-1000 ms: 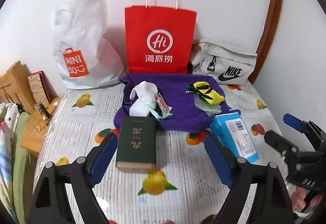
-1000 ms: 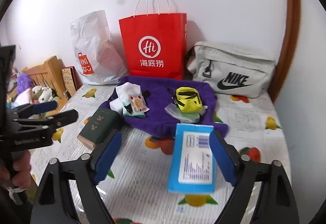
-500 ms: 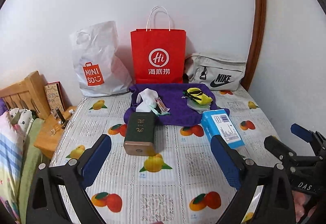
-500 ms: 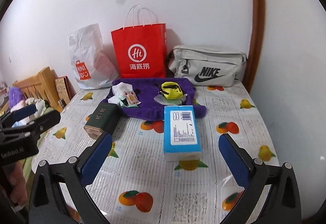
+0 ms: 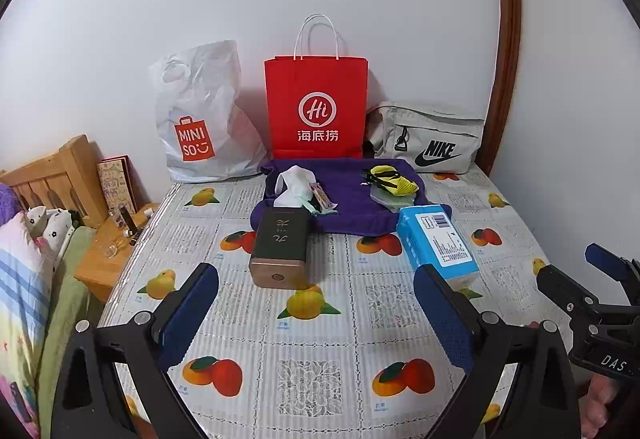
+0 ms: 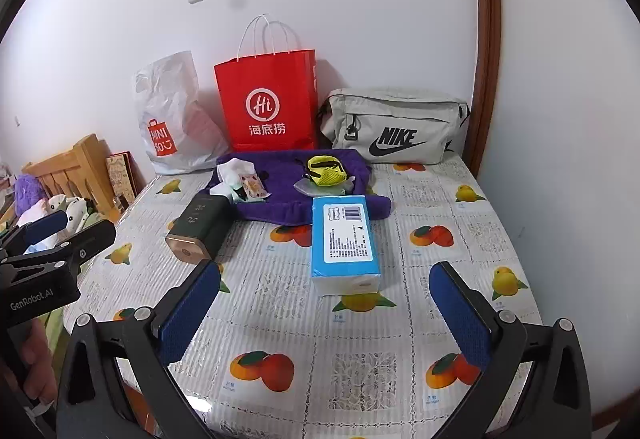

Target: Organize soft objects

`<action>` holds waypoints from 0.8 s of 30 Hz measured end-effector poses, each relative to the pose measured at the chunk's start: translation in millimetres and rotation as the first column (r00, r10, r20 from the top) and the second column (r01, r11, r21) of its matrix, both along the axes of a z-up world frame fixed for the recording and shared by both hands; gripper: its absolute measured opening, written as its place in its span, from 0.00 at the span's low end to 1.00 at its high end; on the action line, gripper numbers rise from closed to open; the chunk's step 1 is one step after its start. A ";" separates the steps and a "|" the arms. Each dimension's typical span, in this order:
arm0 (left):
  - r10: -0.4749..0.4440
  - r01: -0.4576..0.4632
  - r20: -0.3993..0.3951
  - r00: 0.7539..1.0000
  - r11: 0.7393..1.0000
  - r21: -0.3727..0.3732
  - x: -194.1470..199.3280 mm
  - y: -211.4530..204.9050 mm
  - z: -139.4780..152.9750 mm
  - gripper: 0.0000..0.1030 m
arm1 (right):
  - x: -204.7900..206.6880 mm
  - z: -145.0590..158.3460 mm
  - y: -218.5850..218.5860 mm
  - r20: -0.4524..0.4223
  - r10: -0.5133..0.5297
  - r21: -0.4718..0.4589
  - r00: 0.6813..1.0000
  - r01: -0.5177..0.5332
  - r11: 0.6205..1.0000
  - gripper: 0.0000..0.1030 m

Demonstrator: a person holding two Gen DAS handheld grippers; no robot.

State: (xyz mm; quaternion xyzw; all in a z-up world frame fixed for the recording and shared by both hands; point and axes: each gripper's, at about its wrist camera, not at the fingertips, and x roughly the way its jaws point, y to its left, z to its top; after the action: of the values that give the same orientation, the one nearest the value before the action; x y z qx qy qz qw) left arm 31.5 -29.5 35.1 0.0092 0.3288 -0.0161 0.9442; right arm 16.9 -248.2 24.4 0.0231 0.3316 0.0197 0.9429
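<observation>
A purple cloth (image 5: 352,195) (image 6: 288,175) lies at the back of the table (image 5: 320,339). On it sit a white sock bundle (image 5: 294,187) (image 6: 234,169) and a yellow-black mesh item (image 5: 390,179) (image 6: 326,169). A dark green box (image 5: 280,243) (image 6: 198,227) and a blue tissue pack (image 5: 438,243) (image 6: 344,237) lie in front of the cloth. My left gripper (image 5: 316,315) is open and empty over the near table. My right gripper (image 6: 324,311) is open and empty, just short of the tissue pack.
A white Miniso bag (image 5: 200,119), a red paper bag (image 5: 316,103) and a grey Nike bag (image 5: 428,139) stand against the back wall. A wooden bed frame (image 5: 52,175), a low stand (image 5: 108,259) and bedding lie to the left. A wall is at right.
Both grippers have pulled back and risen from the objects, so more of the table shows. Both stay open and empty. The objects have not moved.
</observation>
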 end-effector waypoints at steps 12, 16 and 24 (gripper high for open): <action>-0.015 0.015 0.002 1.000 1.000 0.016 -2.8 -5.9 -0.1 0.96 | -2.0 -2.9 0.7 -0.005 -0.011 -0.016 1.000 0.011 1.000 1.00; -0.012 0.012 -0.003 1.000 1.000 0.011 -3.2 -4.8 -1.5 0.96 | -1.7 -3.5 0.7 -0.009 -0.009 -0.012 1.000 0.009 1.000 1.00; -0.004 0.004 -0.011 1.000 1.000 0.005 -2.2 -1.3 -4.6 0.96 | -2.5 -4.4 2.8 -0.002 -0.005 -0.018 1.000 0.005 1.000 1.00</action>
State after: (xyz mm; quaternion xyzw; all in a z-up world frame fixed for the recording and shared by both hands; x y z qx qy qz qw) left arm 29.4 -30.8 30.5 0.0119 0.3340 -0.0172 0.9423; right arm 14.4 -245.4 20.0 0.0156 0.3329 0.0145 0.9427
